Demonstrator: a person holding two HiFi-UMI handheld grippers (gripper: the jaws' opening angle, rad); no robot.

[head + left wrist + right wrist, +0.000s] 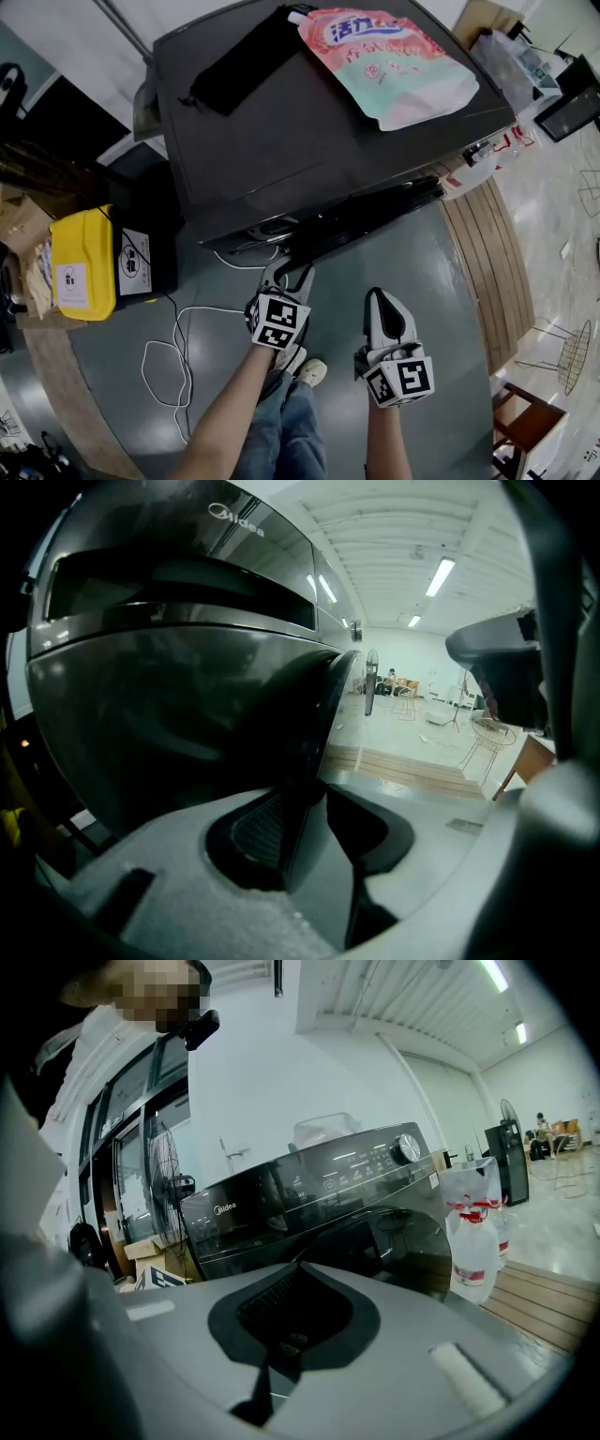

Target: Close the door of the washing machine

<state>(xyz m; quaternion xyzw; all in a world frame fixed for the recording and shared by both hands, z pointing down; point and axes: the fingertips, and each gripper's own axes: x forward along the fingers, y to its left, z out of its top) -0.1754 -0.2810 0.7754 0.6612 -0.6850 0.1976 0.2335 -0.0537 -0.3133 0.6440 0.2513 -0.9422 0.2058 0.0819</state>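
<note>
The dark grey washing machine point(309, 131) stands in front of me, its round door point(366, 217) swung slightly ajar along the front. My left gripper point(286, 272) sits at the door's free edge. In the left gripper view the door point(187, 714) fills the left half and its edge runs down between the parted jaws of the left gripper point(314, 832), with floor showing in the gap. The right gripper point(380, 298) hangs shut and empty to the right, a little back from the door. In the right gripper view the right gripper point(281, 1335) faces the machine point(309, 1194) and its door point(394, 1241).
A pink detergent bag point(394, 61) and a black pouch point(239, 61) lie on the machine's top. A yellow box point(82, 262) and a white cable point(178, 347) sit on the floor to the left. A wooden platform point(487, 262) with water bottles point(473, 1232) lies to the right.
</note>
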